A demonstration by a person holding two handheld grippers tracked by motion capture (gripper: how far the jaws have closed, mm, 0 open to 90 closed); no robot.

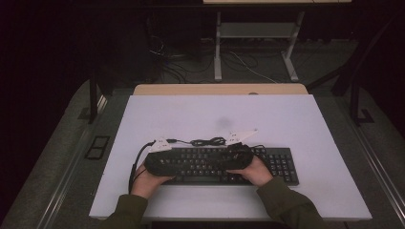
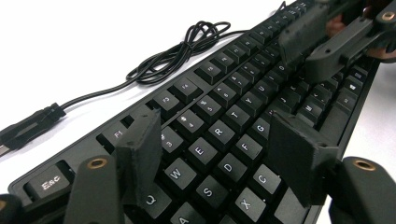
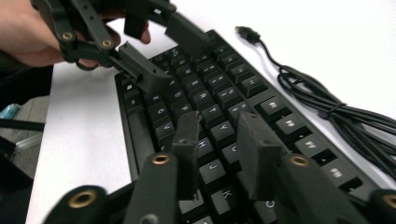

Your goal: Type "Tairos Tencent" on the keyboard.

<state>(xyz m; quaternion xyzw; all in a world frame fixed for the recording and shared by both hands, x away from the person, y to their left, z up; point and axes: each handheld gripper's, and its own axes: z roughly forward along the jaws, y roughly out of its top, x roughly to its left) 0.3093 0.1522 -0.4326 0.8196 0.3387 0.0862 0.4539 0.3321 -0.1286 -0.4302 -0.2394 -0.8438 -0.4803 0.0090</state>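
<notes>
Keyboard, judged stiff, light and slippery-keyed, is being hovered over by left gripper, jaws apart, and right gripper, jaws narrowly parted; edges are being recommended for grasping

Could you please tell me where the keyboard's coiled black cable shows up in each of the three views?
High view: the coiled cable lies on the white table just behind the keyboard's rear edge, centre.
Left gripper view: upper middle, left of the key rows, running down-left to its plug.
Right gripper view: right side, plug at the top.
Shared landmark: the keyboard's function-key row, which the cable lies beside.
</notes>
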